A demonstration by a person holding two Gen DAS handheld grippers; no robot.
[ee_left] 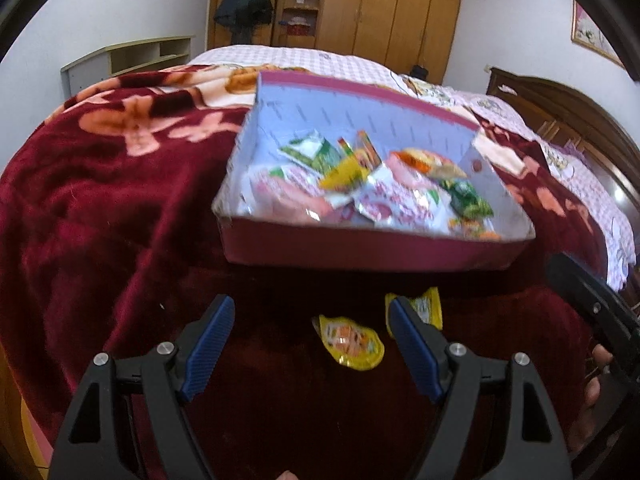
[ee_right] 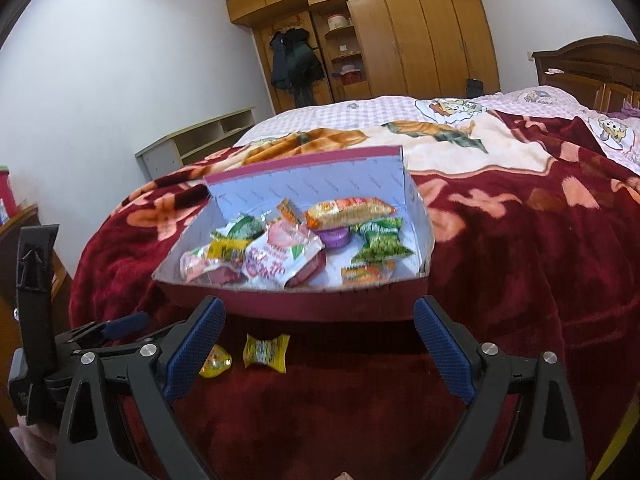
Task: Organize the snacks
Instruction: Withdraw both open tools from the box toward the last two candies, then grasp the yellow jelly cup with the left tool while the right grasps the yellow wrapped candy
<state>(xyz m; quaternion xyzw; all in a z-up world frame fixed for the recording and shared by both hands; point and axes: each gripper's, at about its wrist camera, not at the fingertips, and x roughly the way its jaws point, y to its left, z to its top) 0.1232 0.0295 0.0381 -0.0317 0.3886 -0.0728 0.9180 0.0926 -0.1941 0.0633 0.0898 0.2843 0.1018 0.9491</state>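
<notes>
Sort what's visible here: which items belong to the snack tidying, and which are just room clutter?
Job:
box holding packets
yellow wrapped candy on the blanket
round yellow jelly cup beside it
left tongs and right tongs, both open

Bystanders:
red blanket
wardrobe
hanging coat
low shelf

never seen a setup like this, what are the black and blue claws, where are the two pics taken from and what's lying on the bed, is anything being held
The claws are two hand-held grippers, one in each of a person's hands; no robot arm is involved. Each carries a wide-angle camera looking forward along its two blue-padded fingers, so one picture is from the left gripper and the other from the right gripper. Both are open and hold nothing.

They point at a bed covered by a dark red flowered blanket. On it sits an open maroon cardboard box with snack packets already inside. Two snacks lie on the blanket in front of the box: a round yellow jelly cup and a yellow wrapped candy. A wooden wardrobe stands behind the bed.
</notes>
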